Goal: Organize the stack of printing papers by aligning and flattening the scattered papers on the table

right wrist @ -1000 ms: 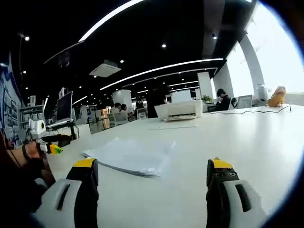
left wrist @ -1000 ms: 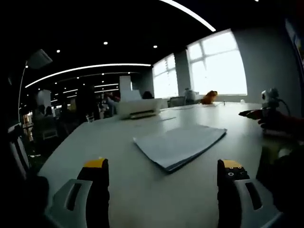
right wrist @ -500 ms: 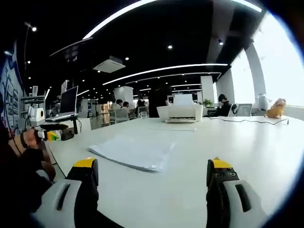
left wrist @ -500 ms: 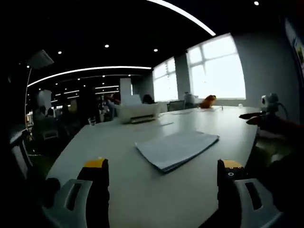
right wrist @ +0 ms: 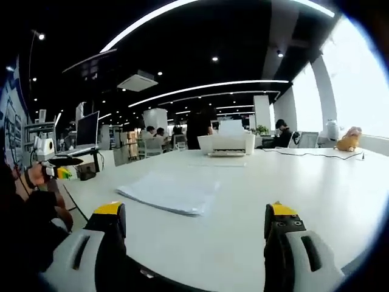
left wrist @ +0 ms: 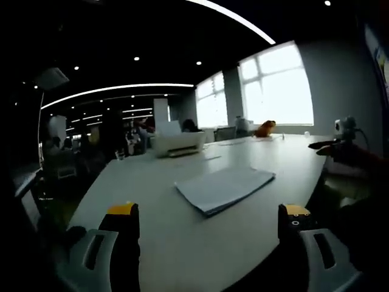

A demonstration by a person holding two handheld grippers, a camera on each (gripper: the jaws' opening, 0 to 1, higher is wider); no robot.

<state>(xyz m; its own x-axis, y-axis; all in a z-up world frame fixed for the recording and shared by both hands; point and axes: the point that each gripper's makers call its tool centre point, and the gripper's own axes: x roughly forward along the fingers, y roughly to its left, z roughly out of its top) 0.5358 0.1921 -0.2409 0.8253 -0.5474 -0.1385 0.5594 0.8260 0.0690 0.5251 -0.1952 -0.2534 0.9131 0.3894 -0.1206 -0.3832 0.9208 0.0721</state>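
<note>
The papers lay in a loose stack near the middle of the bench, well apart from both tools. The left hand-held gripper stood wide open and empty at the near edge; the right hand-held gripper was the same. From where I stood, the risk looked plain: a jaw coming in low could catch the top sheets and fan or crease them, or shove the whole stack toward the printer. Pushing from one side alone would likely skew it.
</note>
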